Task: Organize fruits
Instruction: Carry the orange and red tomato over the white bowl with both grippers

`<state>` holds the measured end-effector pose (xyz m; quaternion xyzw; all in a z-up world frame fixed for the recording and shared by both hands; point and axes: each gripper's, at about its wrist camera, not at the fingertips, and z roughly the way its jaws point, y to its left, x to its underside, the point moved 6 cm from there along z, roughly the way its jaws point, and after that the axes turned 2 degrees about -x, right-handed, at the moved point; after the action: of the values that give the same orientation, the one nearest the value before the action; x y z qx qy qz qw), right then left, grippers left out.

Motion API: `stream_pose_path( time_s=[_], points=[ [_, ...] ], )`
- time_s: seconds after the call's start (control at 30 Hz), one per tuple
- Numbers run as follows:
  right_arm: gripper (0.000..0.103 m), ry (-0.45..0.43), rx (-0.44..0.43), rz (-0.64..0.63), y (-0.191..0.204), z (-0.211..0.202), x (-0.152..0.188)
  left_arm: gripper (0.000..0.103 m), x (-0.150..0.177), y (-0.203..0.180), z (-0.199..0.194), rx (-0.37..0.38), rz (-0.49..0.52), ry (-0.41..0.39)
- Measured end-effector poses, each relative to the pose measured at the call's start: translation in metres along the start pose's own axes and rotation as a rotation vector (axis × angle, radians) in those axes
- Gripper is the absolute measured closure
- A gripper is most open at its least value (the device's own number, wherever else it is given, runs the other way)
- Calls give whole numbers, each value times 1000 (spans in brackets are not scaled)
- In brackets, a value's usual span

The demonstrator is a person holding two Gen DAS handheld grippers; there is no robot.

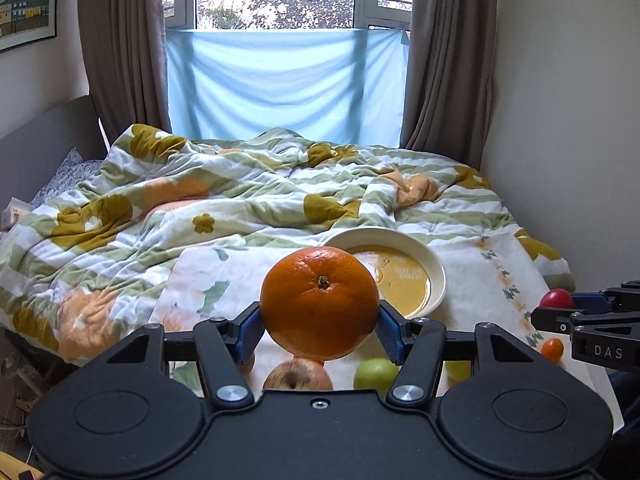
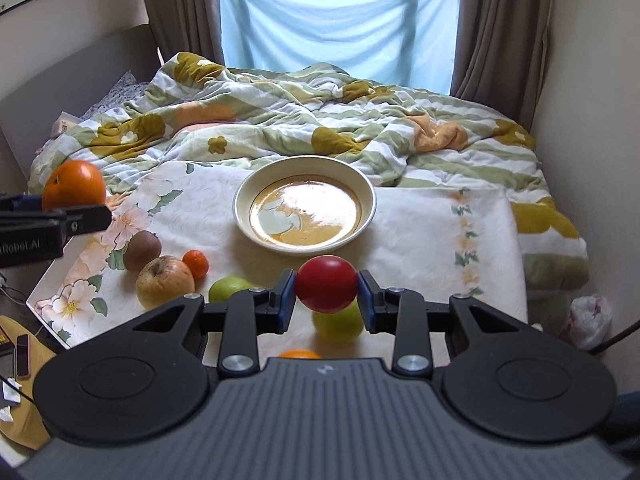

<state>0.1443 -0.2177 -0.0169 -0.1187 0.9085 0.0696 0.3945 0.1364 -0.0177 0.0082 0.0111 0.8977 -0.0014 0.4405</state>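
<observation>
We hold one fruit in each tool, and what the next move turns on is where the bowl (image 2: 305,211) lies from each of them. Our left tool (image 1: 320,322) is closed around a large orange (image 1: 319,303), the blue pads pressing on its two flanks, stem end facing the camera, the fruit raised clear of the cloth. Our right tool (image 2: 326,295) is drawn in narrow on a small red fruit (image 2: 327,284), gripped side to side and likewise lifted off the surface. The bowl sits empty on the flowered cloth (image 2: 432,224) spread over the bed, straight ahead of the right tool and a little beyond it; seen from the left wrist, the bowl (image 1: 438,268) lies ahead and off to the right of the orange. We judge the right tool the nearer and the better lined up: it needs only to go forward and lower, while the left must also swing rightward across the cloth. The two tools are side by side, so moving them into the bowl together risks crowding. Left on the cloth below us are a yellowish apple (image 2: 165,282), a kiwi (image 2: 142,250), a small mandarin (image 2: 196,263) and two green apples (image 2: 338,322), all well short of the bowl.
</observation>
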Motion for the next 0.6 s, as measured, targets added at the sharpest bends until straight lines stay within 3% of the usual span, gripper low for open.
stream_pose_path(
  time_s=[0.13, 0.27, 0.6],
  points=[
    [55, -2, 1, -31, -14, 7, -15, 39, -15, -8, 21, 16, 29, 5],
    [55, -3, -8, -6, -26, 23, -34, 39, -28, -15, 53, 80, 43, 33],
    [55, 17, 12, 10, -43, 101, -81, 39, -58, -31, 151, 121, 111, 109]
  ],
)
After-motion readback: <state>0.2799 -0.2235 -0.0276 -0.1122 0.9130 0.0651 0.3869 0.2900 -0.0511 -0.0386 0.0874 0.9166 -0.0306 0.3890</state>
